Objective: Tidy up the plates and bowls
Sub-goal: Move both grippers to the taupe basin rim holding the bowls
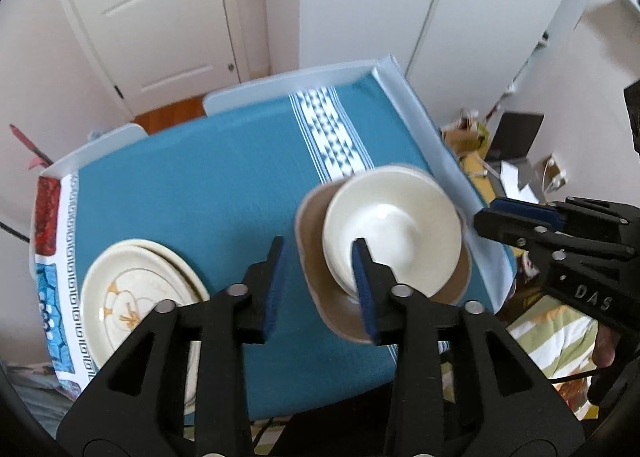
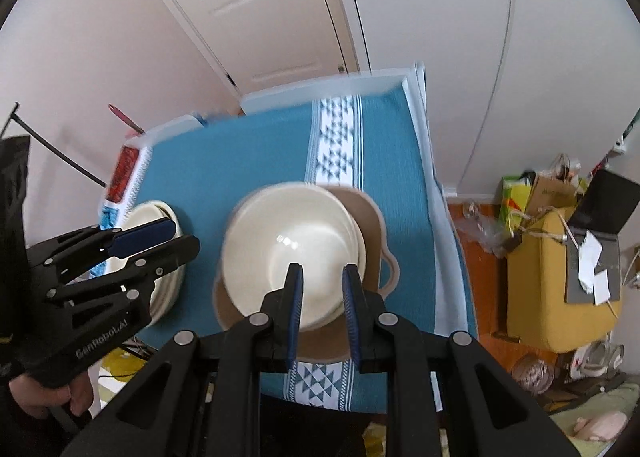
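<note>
though beneath open jaws, bowls (image 2: 294,253) unheld

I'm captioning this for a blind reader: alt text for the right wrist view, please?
Cream bowls sit nested on a brown dish on a teal tablecloth. The right gripper hovers over them, empty; the left gripper hangs above stacked plates.

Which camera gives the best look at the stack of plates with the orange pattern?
The left wrist view: the stack of plates shows its orange pattern and layered rims, with only its near edge behind the left gripper. In the right wrist view, the plates are mostly hidden behind the left gripper, pattern unseen.
</note>
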The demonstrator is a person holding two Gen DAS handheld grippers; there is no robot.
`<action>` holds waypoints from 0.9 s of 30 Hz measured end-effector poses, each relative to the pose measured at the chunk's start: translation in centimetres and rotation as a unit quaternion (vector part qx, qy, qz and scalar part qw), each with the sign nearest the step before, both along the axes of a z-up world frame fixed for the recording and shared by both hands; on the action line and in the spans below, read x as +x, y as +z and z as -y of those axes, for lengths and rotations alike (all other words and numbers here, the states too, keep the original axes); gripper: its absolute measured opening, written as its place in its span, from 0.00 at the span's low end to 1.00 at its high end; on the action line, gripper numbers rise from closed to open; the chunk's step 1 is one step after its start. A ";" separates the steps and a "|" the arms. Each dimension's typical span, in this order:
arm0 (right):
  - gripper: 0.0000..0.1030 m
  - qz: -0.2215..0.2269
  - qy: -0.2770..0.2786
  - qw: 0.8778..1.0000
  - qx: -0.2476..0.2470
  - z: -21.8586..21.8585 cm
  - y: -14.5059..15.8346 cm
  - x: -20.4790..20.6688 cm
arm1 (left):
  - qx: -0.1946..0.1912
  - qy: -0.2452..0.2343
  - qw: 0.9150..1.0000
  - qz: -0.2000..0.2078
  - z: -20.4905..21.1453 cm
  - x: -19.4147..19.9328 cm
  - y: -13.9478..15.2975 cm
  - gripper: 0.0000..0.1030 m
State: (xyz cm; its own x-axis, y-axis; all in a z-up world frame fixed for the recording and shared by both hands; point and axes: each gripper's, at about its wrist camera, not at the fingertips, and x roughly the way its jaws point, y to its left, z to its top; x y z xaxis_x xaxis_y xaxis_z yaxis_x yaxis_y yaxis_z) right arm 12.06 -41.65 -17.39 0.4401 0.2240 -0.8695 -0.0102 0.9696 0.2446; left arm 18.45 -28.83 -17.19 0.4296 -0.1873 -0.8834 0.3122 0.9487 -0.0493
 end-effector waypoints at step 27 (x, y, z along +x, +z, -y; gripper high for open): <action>0.98 -0.092 0.041 0.990 -0.100 1.8 -5.5 -0.8 | 0.067 -0.040 0.995 -0.067 -1.3 -0.2 -6.8 1.00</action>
